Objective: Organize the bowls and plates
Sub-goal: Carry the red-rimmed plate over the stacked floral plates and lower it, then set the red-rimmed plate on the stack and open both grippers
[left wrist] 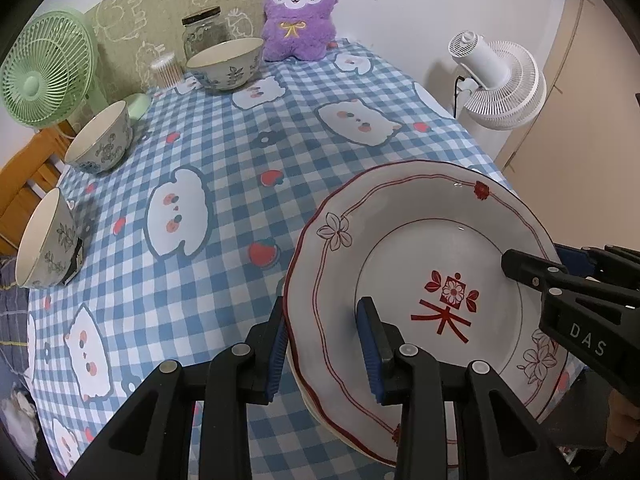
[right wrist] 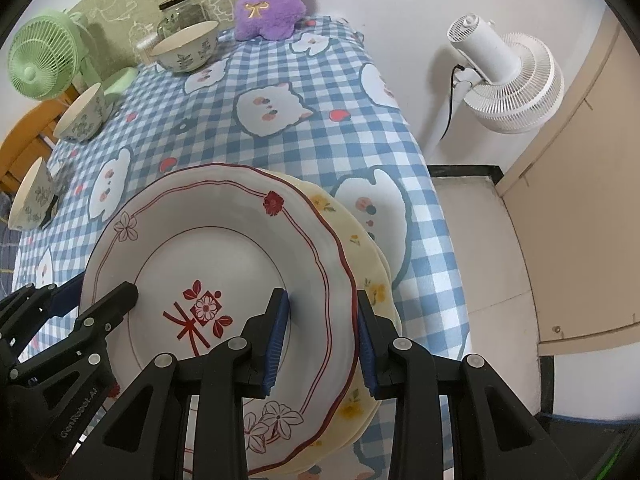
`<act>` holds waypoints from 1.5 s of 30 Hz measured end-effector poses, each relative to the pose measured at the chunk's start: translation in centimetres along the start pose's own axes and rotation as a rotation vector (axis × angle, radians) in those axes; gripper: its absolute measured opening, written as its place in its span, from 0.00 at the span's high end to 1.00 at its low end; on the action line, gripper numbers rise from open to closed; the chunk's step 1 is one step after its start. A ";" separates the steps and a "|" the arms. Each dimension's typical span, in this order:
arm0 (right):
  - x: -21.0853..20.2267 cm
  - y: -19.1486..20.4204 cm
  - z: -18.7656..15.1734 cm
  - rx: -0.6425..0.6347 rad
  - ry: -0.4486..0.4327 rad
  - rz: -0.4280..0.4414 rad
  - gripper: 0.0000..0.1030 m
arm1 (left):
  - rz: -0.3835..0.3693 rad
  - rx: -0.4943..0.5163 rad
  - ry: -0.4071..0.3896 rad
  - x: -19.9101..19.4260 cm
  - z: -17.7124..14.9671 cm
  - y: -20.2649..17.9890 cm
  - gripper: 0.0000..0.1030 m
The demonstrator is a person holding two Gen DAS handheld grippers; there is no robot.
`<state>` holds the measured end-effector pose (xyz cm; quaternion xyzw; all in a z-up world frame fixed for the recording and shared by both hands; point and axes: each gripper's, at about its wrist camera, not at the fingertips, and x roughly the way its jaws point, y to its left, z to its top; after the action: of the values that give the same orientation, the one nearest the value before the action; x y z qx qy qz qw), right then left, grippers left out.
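Observation:
A stack of plates is topped by a white plate (left wrist: 400,240) (right wrist: 224,248) with red trim and a red flower mark. Pale yellow flowered plates (right wrist: 362,240) lie under it. The stack sits low over the near right part of the checked tablecloth (left wrist: 224,168); I cannot tell whether it touches the cloth. My left gripper (left wrist: 322,312) (right wrist: 100,292) is shut on the stack's left rim. My right gripper (right wrist: 320,300) (left wrist: 536,260) is shut on its right rim. Three floral bowls stand along the table's left side: far (left wrist: 224,64), middle (left wrist: 100,140), near (left wrist: 44,240).
A purple plush toy (left wrist: 298,16), a glass jar (left wrist: 202,32) and a small toothpick holder (left wrist: 164,68) stand at the table's far edge. A green fan (left wrist: 44,72) is at the far left. A white standing fan (right wrist: 508,84) is off the right edge, on the tiled floor.

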<state>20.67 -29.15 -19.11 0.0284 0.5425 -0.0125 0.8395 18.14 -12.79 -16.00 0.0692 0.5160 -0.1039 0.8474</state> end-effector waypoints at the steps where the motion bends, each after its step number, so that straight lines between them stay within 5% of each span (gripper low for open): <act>1: 0.0 0.0 0.0 0.003 0.001 -0.001 0.65 | 0.003 0.002 0.000 0.0 0.0 -0.1 0.67; 20: 0.2 -0.1 0.2 -0.007 0.026 -0.048 0.64 | 0.024 0.039 -0.013 0.4 0.0 -1.9 0.52; 25: 0.1 -0.5 0.4 0.021 0.027 -0.014 0.42 | -0.011 0.028 -0.002 0.3 0.0 -1.7 0.44; 33: -1.8 -0.6 1.2 0.033 -0.011 0.012 0.39 | -0.046 -0.024 -0.020 -1.0 0.7 -0.8 0.28; 45: -9.5 2.9 2.5 0.003 -0.154 0.052 0.24 | -0.056 -0.088 -0.138 -8.5 2.2 1.6 0.15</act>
<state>19.14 -26.52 -9.31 0.0426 0.4752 0.0065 0.8788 16.62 -10.81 -7.39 0.0102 0.4623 -0.1093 0.8799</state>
